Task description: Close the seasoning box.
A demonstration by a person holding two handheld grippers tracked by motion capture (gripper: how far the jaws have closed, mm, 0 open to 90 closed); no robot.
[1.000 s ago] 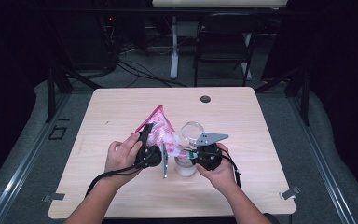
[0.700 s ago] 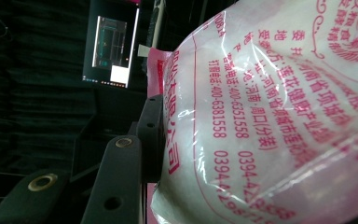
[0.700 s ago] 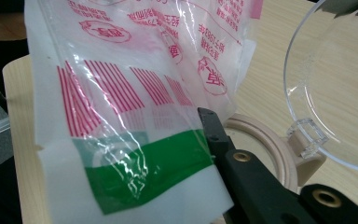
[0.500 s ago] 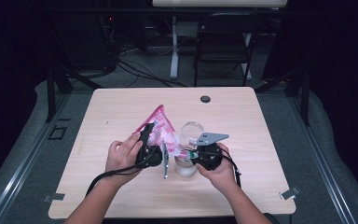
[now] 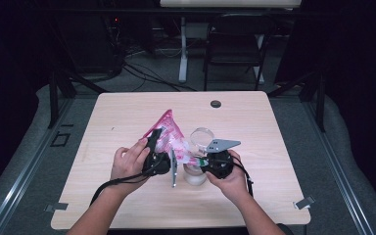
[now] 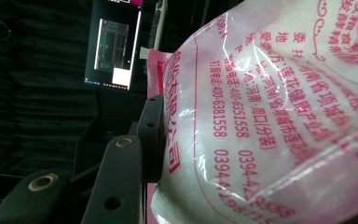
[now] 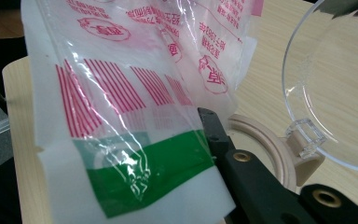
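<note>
so both tongs were on the bag (image 5: 169,137), held up over the near middle of the desk (image 5: 274,147). right tongs (image 5: 201,161) were clenched on its green-and-white bottom corner, just above the jar (image 5: 194,174), whose clear lid (image 5: 201,135) was flipped open. left tongs (image 5: 159,147) were clamped on the pink edge higher up, bag bulging with white powder right beside the jaw. farther back, just a black cap (image 5: 216,104) on the desk. looked like the pouring step, corner lined up at the mouth. next move probably needed the left side tipped higher while the right kept the corner over the opening, or it'd spill.
</note>
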